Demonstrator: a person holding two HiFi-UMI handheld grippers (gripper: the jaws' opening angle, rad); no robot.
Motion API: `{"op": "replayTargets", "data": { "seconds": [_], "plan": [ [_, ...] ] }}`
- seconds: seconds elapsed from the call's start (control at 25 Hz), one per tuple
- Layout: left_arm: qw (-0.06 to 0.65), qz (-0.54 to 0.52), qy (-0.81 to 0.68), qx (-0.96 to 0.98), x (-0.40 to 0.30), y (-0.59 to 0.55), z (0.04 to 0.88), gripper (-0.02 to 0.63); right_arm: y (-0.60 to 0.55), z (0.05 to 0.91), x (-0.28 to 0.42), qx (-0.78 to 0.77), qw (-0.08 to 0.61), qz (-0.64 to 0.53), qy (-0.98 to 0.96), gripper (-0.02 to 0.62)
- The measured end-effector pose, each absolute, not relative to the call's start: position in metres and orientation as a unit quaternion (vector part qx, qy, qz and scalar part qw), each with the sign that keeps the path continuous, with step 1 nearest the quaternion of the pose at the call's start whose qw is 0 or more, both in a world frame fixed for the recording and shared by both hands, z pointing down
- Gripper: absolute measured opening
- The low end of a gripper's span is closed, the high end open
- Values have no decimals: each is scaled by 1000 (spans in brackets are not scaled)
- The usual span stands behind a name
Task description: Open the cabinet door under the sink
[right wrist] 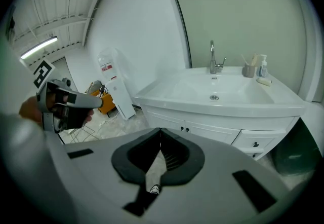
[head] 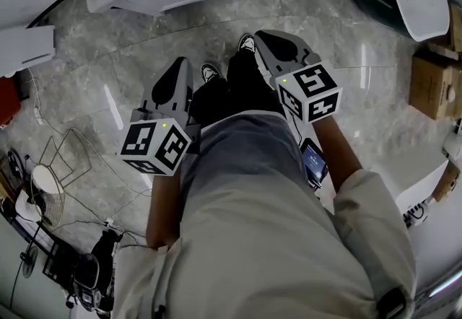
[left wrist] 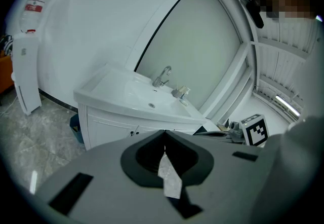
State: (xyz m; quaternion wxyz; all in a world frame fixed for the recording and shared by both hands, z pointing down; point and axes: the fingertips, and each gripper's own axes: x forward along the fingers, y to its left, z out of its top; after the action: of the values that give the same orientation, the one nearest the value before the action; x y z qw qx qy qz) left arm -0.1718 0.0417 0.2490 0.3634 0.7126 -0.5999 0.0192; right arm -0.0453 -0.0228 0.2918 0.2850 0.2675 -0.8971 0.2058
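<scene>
The left gripper (left wrist: 163,135) has its jaws pressed together at the tips, and nothing sits between them. Only a sliver of marble floor (left wrist: 20,142) shows through the gap behind the tips. The right gripper (right wrist: 160,132) is the same: its tips meet and it holds nothing, with the toe of a shoe (right wrist: 153,189) visible through the opening.

In the head view both grippers hang low in front of the person's legs and point forward, the left (head: 178,68) beside one shoe and the right (head: 266,37) beside the other.

Ahead of them, well apart from either set of jaws, stands the white vanity. Its two cabinet doors (right wrist: 169,121) are closed beneath the sink (right wrist: 217,91), and their small dark knobs (right wrist: 184,128) sit side by side where the doors meet. A drawer (right wrist: 255,142) lies to the right of the doors.

On the surface around the basin stand a faucet (right wrist: 212,58), a cup (right wrist: 248,70) and a bottle (right wrist: 261,66).
</scene>
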Motion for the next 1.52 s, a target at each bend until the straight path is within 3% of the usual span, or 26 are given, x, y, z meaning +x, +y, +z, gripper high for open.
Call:
{"op": "replayTargets", "data": {
  "seconds": [1.52],
  "plan": [
    [435,56,-631,640,-194,21,357,-2,-85,463,-99,249,341,247,-872,9]
  ]
}}
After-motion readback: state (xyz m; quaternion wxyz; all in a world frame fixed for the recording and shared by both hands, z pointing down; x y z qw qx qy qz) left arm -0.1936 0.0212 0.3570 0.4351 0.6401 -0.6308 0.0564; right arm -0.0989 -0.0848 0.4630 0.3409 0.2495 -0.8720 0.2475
